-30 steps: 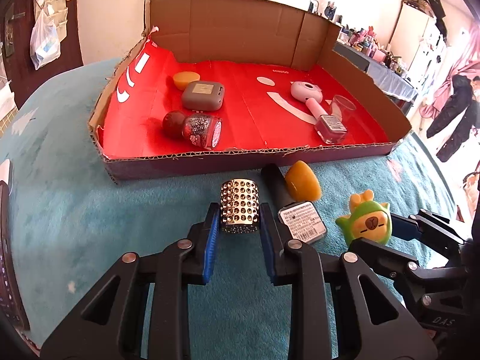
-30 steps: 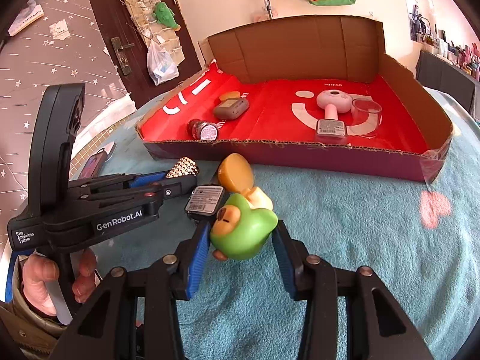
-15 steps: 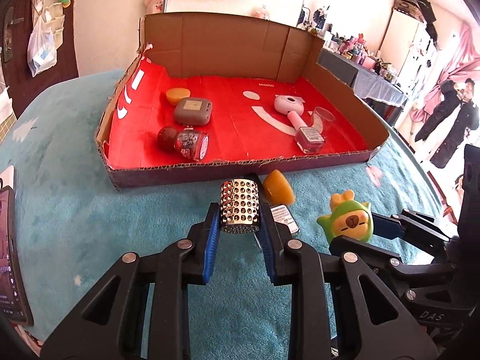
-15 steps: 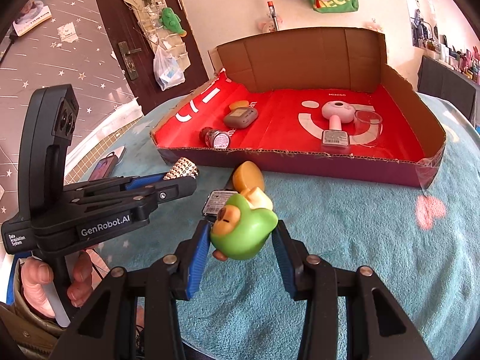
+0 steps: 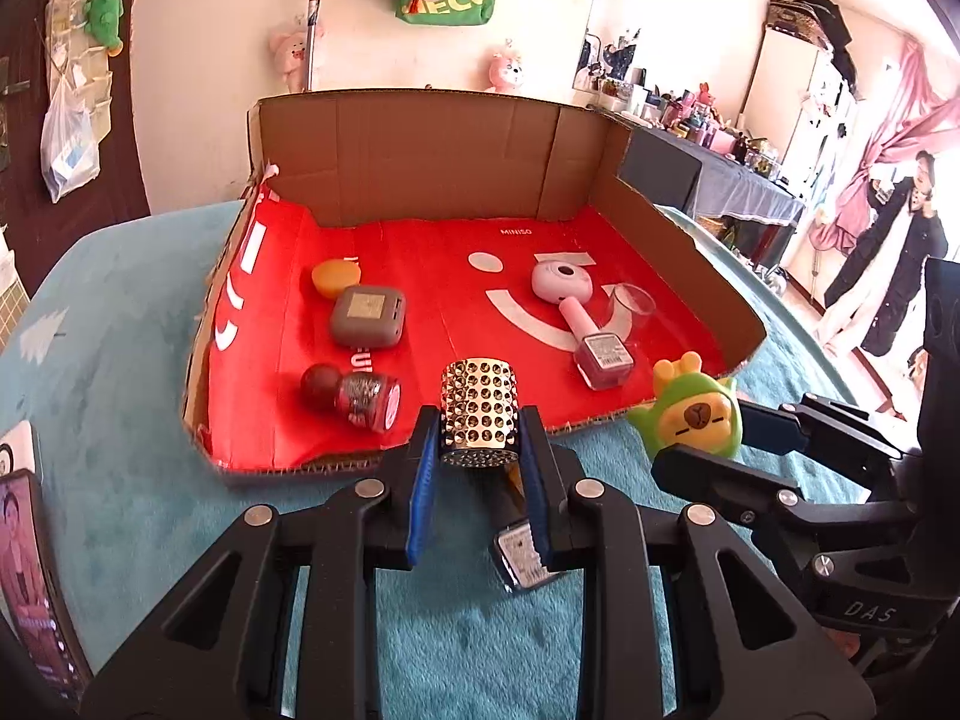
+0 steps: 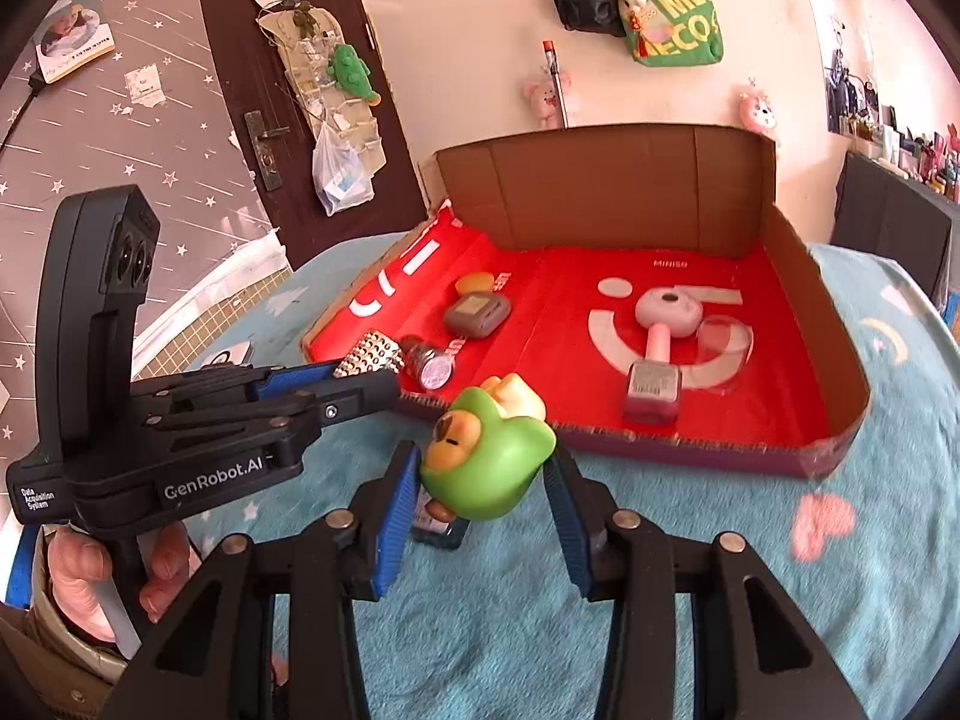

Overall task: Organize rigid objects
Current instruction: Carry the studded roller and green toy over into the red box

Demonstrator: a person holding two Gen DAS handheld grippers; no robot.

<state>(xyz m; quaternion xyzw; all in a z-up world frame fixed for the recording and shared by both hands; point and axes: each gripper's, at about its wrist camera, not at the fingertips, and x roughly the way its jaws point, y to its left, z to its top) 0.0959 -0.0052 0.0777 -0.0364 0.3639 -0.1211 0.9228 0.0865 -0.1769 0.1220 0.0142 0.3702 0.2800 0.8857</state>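
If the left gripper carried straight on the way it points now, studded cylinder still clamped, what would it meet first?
Probably the near front lip of the cardboard box, or, clearing that, the red floor just inside, right of the glittery bottle. The left gripper holds the studded cylinder over that edge; depth is unclear.

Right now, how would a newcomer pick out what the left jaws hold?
Find the cardboard tray with the red floor. At its near edge, the left gripper clamps a studded silver cylinder. Nothing else is metallic and covered in studs; the toy beside it is green.
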